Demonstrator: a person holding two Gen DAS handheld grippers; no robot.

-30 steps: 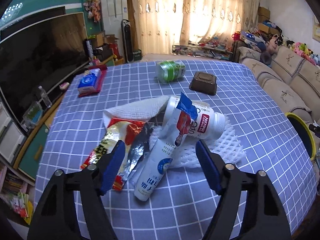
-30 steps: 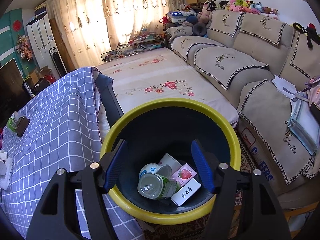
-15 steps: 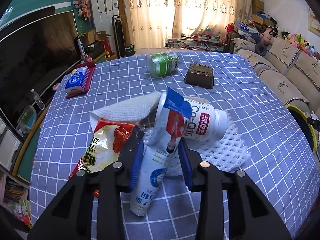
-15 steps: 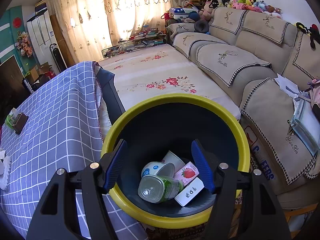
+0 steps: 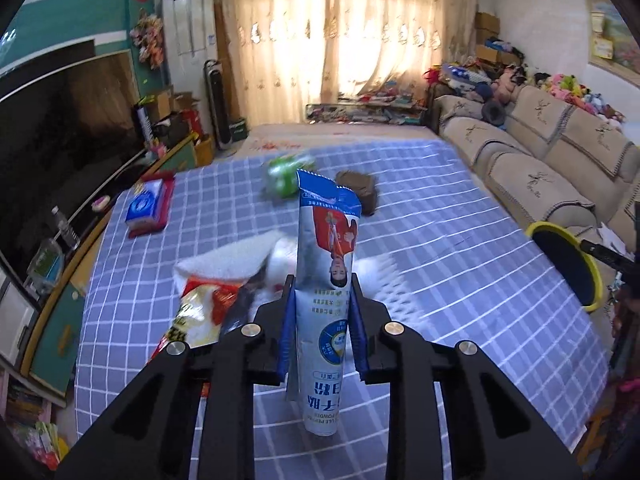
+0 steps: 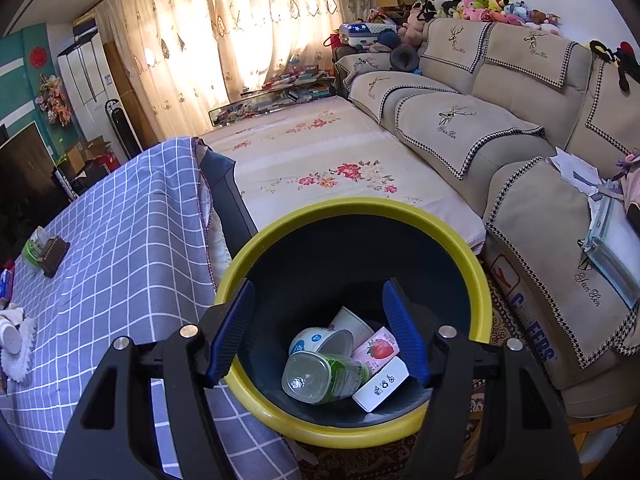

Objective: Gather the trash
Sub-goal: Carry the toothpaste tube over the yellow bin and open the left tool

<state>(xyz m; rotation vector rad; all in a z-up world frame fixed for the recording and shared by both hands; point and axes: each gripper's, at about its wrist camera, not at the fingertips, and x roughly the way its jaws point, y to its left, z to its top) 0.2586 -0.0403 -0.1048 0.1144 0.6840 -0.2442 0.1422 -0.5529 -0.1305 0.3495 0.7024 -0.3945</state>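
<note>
Left tool [image 5: 322, 316], jaws just closed, grips a blue-white packet [image 5: 326, 280] mid-length, held clear above the checked surface [image 5: 440, 264]. Right tool [image 6: 318, 332] hangs released over the bin [image 6: 476, 276]. Keep the packet upright and carry it right without snagging the wrappers [image 5: 204, 308].

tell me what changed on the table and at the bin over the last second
The left gripper has just been closing and now pinches the blue-and-white pouch, lifted off the pile and held upright. The white bottle it leaned on is now hidden behind it. The right gripper stays open over the yellow-rimmed bin, whose contents look the same. The red snack wrapper stays on the checked cloth.
</note>
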